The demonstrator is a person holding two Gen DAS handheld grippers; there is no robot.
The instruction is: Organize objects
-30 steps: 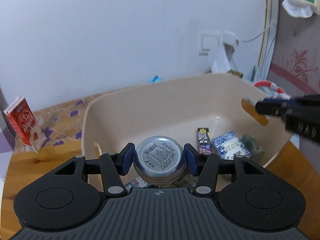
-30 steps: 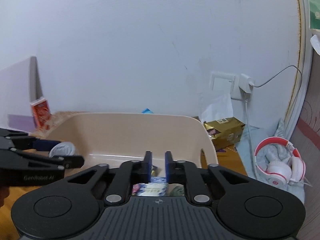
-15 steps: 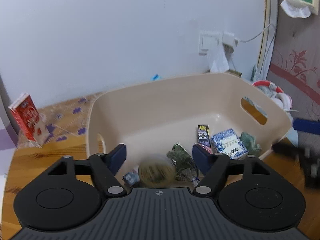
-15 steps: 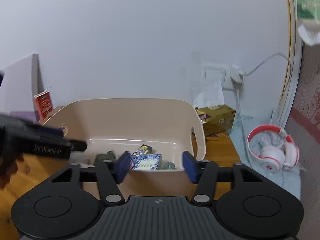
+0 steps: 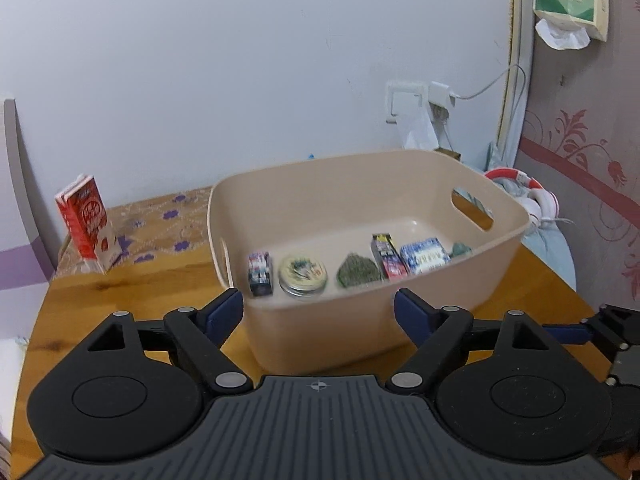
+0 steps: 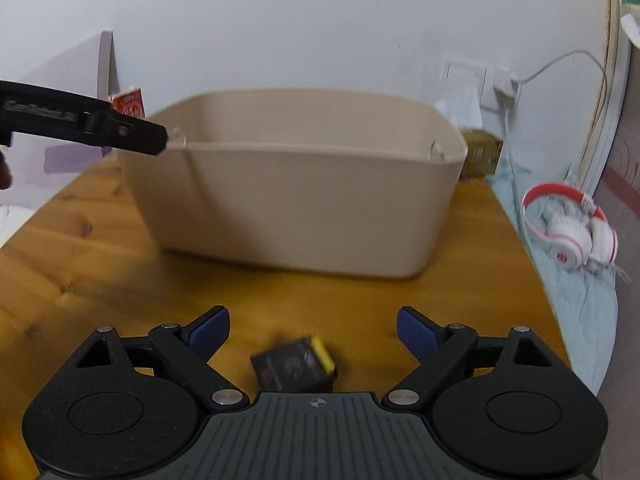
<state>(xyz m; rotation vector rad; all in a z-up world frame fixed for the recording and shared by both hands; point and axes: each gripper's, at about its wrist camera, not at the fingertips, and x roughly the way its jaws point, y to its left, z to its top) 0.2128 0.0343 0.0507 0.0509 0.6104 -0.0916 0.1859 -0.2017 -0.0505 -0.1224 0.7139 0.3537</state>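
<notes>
One small black box with a yellow end [image 6: 295, 364] left on the wooden table [image 6: 100, 248], near its front edge, between the right gripper [image 6: 313, 330]'s spread, just-widened, empty jaws; nearer that hand than the left gripper [image 5: 319, 307], likewise open and empty, before the beige tub [image 5: 360, 320].

A beige tub [image 5: 360, 312] sits on an orange-brown wooden table [image 6: 100, 272], holding a blue-and-white patterned box [image 5: 424, 257] and a dark green packet [image 5: 357, 271], with a red-and-white carton [image 5: 89, 226] and red-and-white headphones [image 6: 572, 232] nearby, and a black-and-yellow box [image 6: 294, 364].
</notes>
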